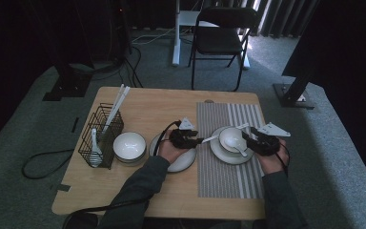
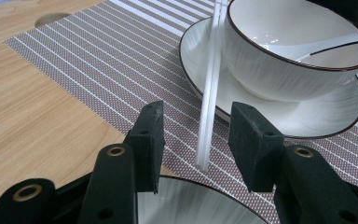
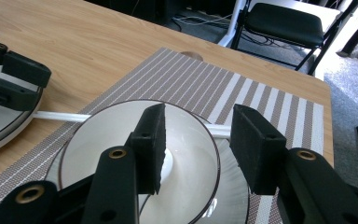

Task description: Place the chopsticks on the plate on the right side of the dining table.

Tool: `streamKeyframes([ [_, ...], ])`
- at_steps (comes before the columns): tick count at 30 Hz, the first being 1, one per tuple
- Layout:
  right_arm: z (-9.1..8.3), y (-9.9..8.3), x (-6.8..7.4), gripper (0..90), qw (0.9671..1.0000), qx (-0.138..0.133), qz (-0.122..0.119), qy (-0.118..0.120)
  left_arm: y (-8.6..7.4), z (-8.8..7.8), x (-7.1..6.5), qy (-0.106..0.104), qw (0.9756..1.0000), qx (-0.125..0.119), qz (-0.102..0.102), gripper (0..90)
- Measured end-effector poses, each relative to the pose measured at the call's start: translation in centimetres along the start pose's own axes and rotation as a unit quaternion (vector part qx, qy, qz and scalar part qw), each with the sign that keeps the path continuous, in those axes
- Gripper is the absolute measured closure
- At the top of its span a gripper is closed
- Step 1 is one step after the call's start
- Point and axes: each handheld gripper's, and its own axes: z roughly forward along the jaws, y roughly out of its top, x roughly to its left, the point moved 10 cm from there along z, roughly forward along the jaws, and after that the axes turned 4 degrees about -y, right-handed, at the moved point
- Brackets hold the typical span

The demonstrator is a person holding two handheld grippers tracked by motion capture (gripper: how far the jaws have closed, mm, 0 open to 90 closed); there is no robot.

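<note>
On the striped placemat (image 1: pixel 224 181) a white bowl (image 1: pixel 232 138) holding a white spoon (image 1: pixel 238 150) stands on a plate (image 1: pixel 226 156). White chopsticks (image 1: pixel 214 137) lie across that plate's far rim, one end down on the mat. My left gripper (image 1: pixel 198 140) is open with that chopstick end (image 2: pixel 210 93) between its jaws (image 2: pixel 196 140), untouched by either pad. Over the bowl (image 3: pixel 98 149) my right gripper (image 3: pixel 198 140) hovers open with nothing held. The chopsticks (image 3: pixel 60 116) run behind the bowl toward the left gripper (image 3: pixel 23 84).
An empty plate (image 1: pixel 183 162) lies under my left hand, beside the mat. Farther left are a second bowl (image 1: pixel 129 145) and a wire basket (image 1: pixel 100 138) with chopsticks and a spoon. A black chair (image 1: pixel 221 38) stands beyond the table.
</note>
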Motion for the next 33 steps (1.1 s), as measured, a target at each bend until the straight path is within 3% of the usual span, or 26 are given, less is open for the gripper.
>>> streamKeyframes([
  [33, 3.4, -0.5, -2.8, 55.6, 0.9993, 0.024, 0.024, -0.016, -0.1, 0.1, 0.1, 0.007, 1.0000, 0.001, -0.003, 56.5],
])
